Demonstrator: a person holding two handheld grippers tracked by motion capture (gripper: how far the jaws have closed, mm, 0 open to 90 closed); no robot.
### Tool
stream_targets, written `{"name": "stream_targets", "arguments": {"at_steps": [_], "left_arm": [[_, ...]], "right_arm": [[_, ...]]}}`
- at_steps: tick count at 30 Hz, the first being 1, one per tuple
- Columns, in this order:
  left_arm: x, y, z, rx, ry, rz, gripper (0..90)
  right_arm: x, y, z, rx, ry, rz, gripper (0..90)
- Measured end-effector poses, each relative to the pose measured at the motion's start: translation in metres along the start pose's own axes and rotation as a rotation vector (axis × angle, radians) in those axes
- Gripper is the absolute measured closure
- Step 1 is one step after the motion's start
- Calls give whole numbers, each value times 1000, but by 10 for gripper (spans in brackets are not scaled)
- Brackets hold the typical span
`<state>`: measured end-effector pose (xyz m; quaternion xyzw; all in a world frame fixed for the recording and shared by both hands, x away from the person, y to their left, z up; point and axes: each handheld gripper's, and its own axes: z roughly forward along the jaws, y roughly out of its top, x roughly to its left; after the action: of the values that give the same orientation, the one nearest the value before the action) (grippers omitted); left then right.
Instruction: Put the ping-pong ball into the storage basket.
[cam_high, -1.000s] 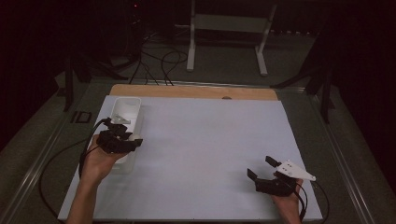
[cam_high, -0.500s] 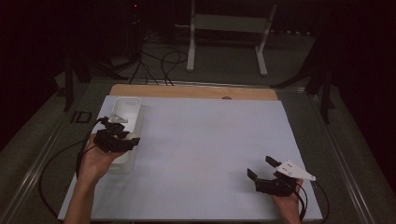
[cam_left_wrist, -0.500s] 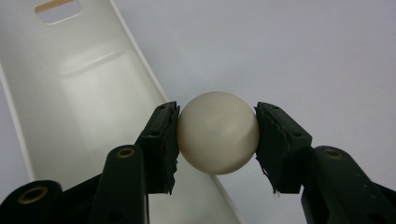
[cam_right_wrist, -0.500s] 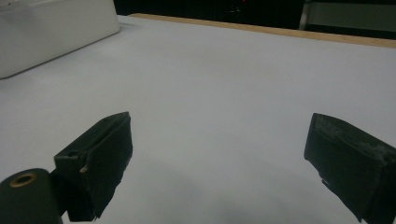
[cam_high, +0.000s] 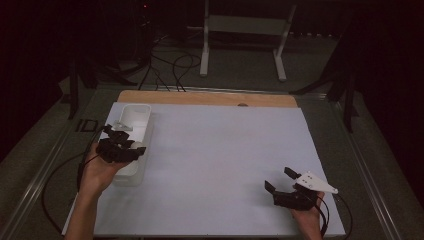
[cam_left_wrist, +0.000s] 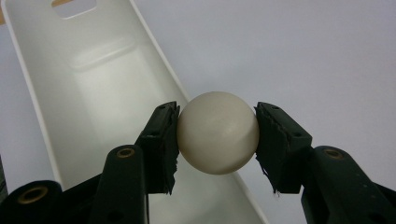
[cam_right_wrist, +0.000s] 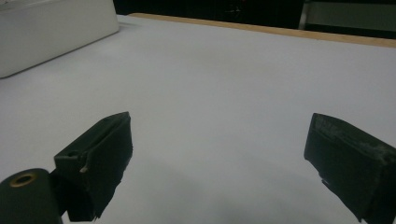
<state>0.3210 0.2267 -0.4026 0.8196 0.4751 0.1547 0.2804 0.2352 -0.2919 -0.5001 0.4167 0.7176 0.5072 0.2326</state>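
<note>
Holding a cream ball (cam_left_wrist: 217, 132) clamped in my left gripper (cam_high: 122, 150) over the right rim of the white bin (cam_high: 135, 116) at the table's left, I judge I must shift left and release, my right gripper (cam_high: 280, 182) gaping empty near right.

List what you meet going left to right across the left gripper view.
Long white plastic tray → left black jaw pad → cream round ball gripped between the pads → right black jaw pad → pale table surface.
</note>
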Motion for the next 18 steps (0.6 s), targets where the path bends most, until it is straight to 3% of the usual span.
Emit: {"name": "stream_targets", "arguments": {"at_steps": [18], "left_arm": [[11,-3,-1,9,21,-12,514]], "right_arm": [[-1,0,0,-1,0,1,73]]}}
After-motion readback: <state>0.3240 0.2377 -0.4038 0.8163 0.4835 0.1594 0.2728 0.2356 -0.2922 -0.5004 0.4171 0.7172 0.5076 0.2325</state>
